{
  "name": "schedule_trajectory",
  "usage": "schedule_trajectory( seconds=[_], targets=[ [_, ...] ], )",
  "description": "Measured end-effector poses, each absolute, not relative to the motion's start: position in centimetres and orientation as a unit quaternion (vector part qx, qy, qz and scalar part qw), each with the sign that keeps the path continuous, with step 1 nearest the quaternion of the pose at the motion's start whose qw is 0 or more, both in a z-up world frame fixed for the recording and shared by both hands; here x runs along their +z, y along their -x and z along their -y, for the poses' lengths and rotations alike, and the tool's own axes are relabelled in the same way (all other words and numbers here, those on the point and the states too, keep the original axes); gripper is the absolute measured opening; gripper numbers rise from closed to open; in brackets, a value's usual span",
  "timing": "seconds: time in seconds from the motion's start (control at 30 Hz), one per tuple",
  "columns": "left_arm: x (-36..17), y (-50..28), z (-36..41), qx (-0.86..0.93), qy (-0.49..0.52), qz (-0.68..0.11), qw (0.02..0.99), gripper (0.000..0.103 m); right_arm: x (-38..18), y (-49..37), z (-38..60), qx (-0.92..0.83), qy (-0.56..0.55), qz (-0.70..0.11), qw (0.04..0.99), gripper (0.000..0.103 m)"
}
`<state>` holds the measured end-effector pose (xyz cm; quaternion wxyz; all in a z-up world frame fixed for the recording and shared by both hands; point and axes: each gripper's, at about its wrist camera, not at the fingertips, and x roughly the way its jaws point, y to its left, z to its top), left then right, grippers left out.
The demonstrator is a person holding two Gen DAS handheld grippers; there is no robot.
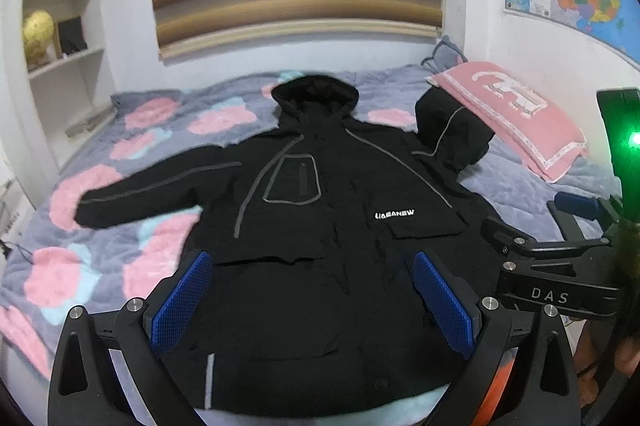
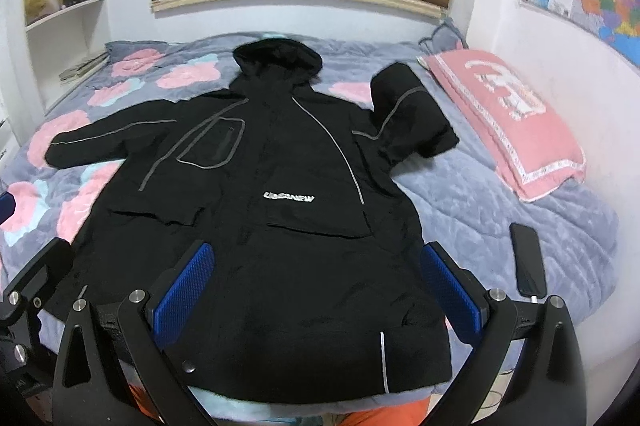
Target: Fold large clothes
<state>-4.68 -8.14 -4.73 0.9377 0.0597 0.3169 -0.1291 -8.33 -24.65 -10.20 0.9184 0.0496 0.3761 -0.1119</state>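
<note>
A large black hooded jacket [image 1: 320,226] with grey piping and a white chest logo lies front up on the bed, hood away from me; it also shows in the right wrist view [image 2: 280,218]. Its left sleeve [image 2: 112,141] lies stretched out flat. Its right sleeve [image 2: 408,109] is bent and bunched against the pink pillow. My left gripper [image 1: 314,300] is open and empty above the jacket's lower half. My right gripper [image 2: 316,292] is open and empty above the hem area, and it shows at the right edge of the left wrist view [image 1: 560,258].
The bed has a grey quilt [image 2: 480,209] with pink flowers. A pink pillow [image 2: 516,117] lies at the right. A black phone [image 2: 528,260] lies on the quilt near my right gripper. White shelves [image 1: 60,25] stand at the left; the wall is behind.
</note>
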Motion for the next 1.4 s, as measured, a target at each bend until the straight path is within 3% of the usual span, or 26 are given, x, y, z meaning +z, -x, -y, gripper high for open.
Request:
schedule_trajectory(
  seconds=[0.17, 0.33, 0.6, 0.77, 1.07, 1.4],
  targets=[
    [-9.4, -2.0, 10.3, -0.138, -0.055, -0.373, 0.916, 0.101, -14.5, 4.0, 28.0, -0.117, -0.085, -0.394, 0.908, 0.103],
    [-12.3, -9.6, 13.9, -0.155, -0.072, -0.381, 0.909, 0.101, -15.3, -0.4, 33.1, -0.109, -0.129, -0.346, 0.923, 0.103],
    [-10.0, -18.6, 21.3, -0.224, -0.052, -0.434, 0.871, 0.101, -10.1, -5.1, 41.9, -0.160, -0.100, -0.322, 0.928, 0.100],
    [-7.8, -21.6, 25.8, -0.235, -0.079, -0.448, 0.859, 0.101, -9.9, -8.4, 51.6, -0.184, -0.161, -0.356, 0.902, 0.093],
    [-10.5, -26.5, 33.1, -0.250, -0.095, -0.475, 0.839, 0.101, -19.3, -18.3, 66.0, -0.156, -0.249, -0.414, 0.862, 0.092],
    [-14.8, -28.1, 37.3, -0.244, -0.133, -0.486, 0.829, 0.101, -28.9, -26.2, 69.2, -0.134, -0.295, -0.482, 0.814, 0.092]
  ],
)
